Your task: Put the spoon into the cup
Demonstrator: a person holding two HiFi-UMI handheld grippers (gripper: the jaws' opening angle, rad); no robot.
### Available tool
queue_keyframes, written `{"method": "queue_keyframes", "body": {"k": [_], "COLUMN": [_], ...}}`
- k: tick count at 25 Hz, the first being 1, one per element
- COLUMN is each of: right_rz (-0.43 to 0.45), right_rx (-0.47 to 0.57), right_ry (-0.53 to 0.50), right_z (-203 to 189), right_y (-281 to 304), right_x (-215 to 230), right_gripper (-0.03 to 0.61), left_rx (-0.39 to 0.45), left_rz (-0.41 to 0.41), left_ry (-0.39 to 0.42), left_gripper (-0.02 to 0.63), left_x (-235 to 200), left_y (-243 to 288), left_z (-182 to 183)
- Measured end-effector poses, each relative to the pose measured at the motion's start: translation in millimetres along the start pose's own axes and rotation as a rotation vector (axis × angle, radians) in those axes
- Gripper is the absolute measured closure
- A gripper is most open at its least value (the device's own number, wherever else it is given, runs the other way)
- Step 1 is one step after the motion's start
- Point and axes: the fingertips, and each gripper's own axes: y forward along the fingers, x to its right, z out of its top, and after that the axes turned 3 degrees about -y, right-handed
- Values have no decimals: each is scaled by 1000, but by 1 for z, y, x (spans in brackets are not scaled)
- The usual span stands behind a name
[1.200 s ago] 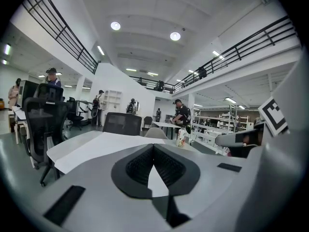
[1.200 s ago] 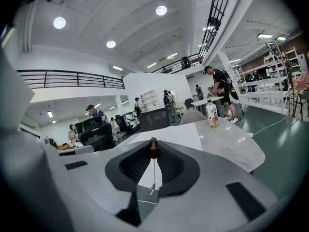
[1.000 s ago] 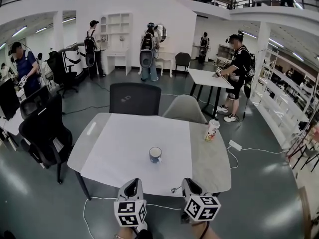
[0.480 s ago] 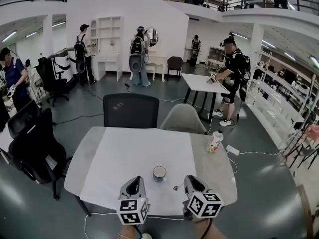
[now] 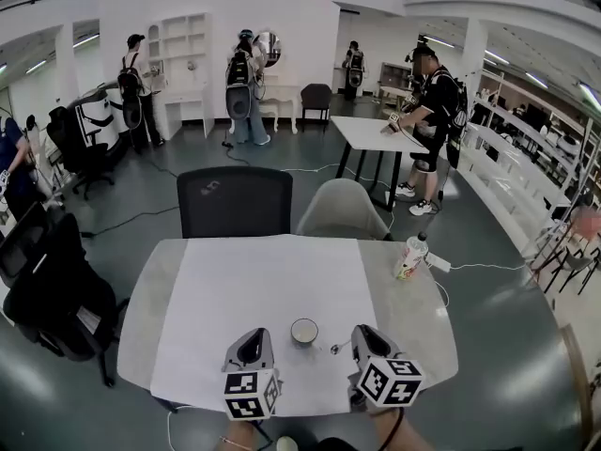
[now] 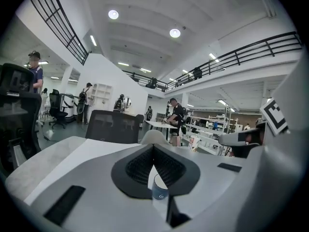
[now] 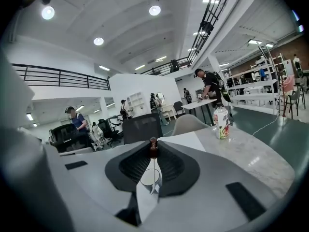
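A small cup [image 5: 303,331], white inside and blue outside, stands on the white sheet near the table's front edge. It lies between and just ahead of my two grippers. My right gripper [image 5: 358,338] is shut on the spoon [image 5: 334,349], which sticks out leftward towards the cup. In the right gripper view the spoon's dark red end [image 7: 153,148] is pinched at the tips of the right gripper [image 7: 153,151], and its thin stem hangs down. My left gripper [image 5: 252,338] holds nothing. In the left gripper view its tips meet, and the cup [image 6: 159,191] shows below the left gripper [image 6: 153,148].
A drink bottle [image 5: 410,256] stands at the table's right edge [image 5: 441,332]. A black chair [image 5: 235,200] and a grey chair [image 5: 343,209] face the far side. A black office chair [image 5: 47,289] is at the left. People work at another table [image 5: 376,134] behind.
Both grippers have moved forward over the table from its near edge, and the cup now sits right between their tips. The spoon stays in the right gripper.
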Motion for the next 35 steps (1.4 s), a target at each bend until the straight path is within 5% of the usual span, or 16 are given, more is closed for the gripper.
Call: {"method": "queue_keyframes", "body": {"k": [35], "right_rz": [132], "right_rx": [-165], "right_ry": [33], "right_z": [-30], "right_y": [89], "right_x": [3], "right_gripper": [515], "left_rx": [-128], "left_rz": [159], "left_ry": [-87], "left_gripper": [595], "left_x": [-32], "left_y": [38], "left_z": [-44]}}
